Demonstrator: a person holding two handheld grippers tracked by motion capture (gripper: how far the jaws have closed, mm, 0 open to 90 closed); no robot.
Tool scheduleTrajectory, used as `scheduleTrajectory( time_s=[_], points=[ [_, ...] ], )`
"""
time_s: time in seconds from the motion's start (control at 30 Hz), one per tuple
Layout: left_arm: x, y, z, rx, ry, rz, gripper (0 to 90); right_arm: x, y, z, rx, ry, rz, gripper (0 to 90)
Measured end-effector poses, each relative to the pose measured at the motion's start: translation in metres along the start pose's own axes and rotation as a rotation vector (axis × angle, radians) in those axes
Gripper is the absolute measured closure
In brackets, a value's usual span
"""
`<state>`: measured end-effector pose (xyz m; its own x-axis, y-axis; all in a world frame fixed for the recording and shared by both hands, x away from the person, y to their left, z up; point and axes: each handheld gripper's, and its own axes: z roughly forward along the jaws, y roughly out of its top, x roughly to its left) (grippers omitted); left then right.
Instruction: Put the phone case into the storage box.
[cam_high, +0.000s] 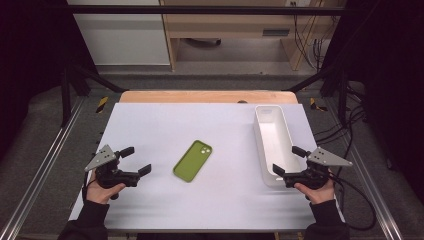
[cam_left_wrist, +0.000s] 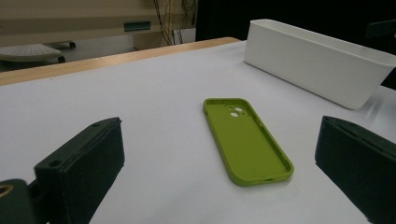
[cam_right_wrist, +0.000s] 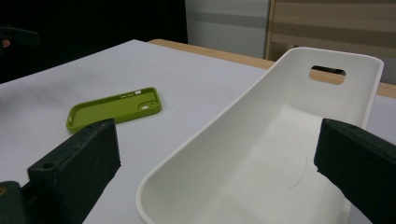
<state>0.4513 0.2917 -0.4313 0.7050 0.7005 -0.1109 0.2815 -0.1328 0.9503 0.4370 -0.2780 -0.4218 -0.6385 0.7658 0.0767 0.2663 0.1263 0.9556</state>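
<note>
A green phone case (cam_high: 193, 160) lies hollow side up in the middle of the white table top (cam_high: 165, 125). My left gripper (cam_high: 137, 160) hovers to its left, jaws wide apart and empty; in the left gripper view the phone case (cam_left_wrist: 246, 139) lies ahead between the black jaws. My right gripper (cam_high: 289, 160) stands open at the near end of a long white bin (cam_high: 272, 142), which is empty. The right gripper view looks into the bin (cam_right_wrist: 280, 140) and catches the phone case (cam_right_wrist: 114, 108) to the left.
The table's wooden far edge (cam_high: 207, 96) borders the floor beyond. Metal frame rails (cam_high: 45, 150) run along both sides, and cables (cam_high: 357, 195) trail at the right. Open white surface surrounds the phone case.
</note>
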Motion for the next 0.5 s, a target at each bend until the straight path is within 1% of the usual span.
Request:
scheduleTrajectory(
  time_s=[0.43,0.5],
  points=[
    [-0.0013,0.0005,0.0010,0.004,-0.004,-0.003,1.0,-0.0001,0.0001,-0.0010,0.001,0.006,-0.004,0.6],
    [-0.0023,0.0008,0.0026,0.011,-0.003,0.000,1.0,0.0001,0.0000,-0.0006,0.003,0.006,-0.005,0.6]
  ],
)
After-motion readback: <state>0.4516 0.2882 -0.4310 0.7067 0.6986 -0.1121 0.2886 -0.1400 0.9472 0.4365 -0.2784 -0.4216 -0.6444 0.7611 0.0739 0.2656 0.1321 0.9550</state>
